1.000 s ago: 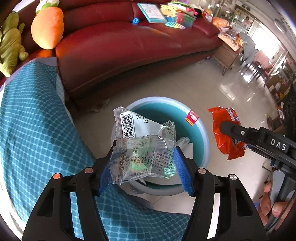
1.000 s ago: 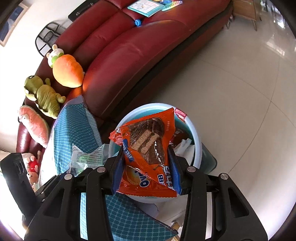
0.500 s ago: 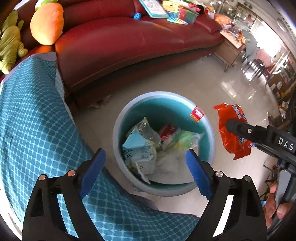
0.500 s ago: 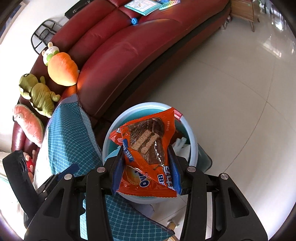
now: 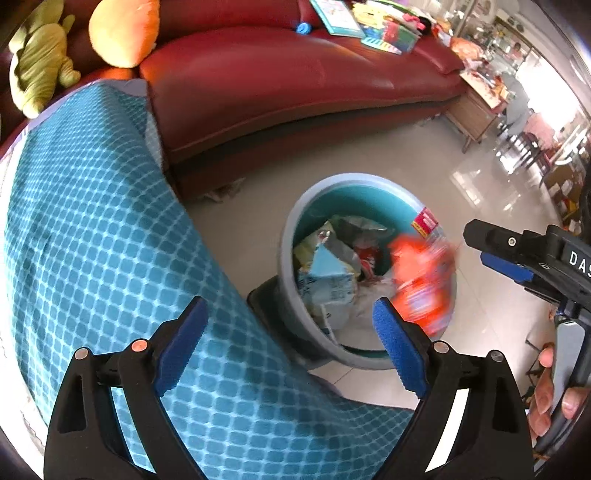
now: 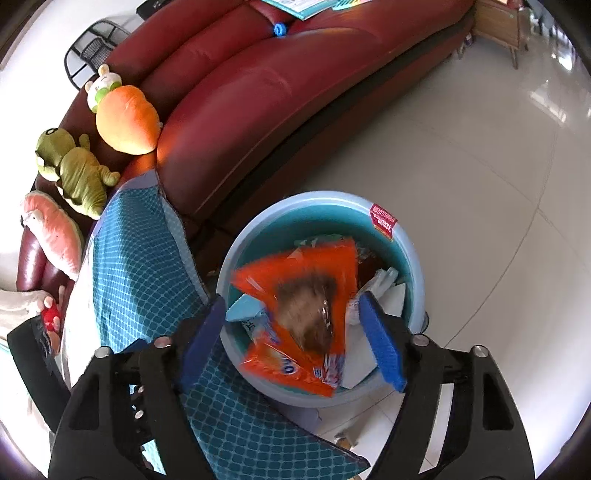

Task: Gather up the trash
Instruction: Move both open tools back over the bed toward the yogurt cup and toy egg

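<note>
A round light-blue bin (image 5: 295, 221) with several wrappers inside stands on the floor beside the table; it also shows in the right wrist view (image 6: 413, 258). An orange snack wrapper (image 6: 303, 299), blurred by motion, falls free over the bin between my right gripper's open jaws; it also shows in the left wrist view (image 5: 421, 284). My right gripper (image 6: 295, 336) is open and empty above the bin. My left gripper (image 5: 291, 343) is open and empty, above the teal-clothed table's edge, left of the bin.
A teal checked tablecloth (image 5: 92, 229) covers the table at left. A red leather sofa (image 5: 277, 81) with plush toys (image 6: 125, 118) and books (image 5: 340, 18) stands behind the bin. A wooden side table (image 5: 476, 110) stands far right. Pale tiled floor (image 6: 461, 166) surrounds the bin.
My left gripper opened and dropped its clear wrapper into the bin, then drew back to the left. My right gripper just opened and the orange wrapper is falling toward the bin.
</note>
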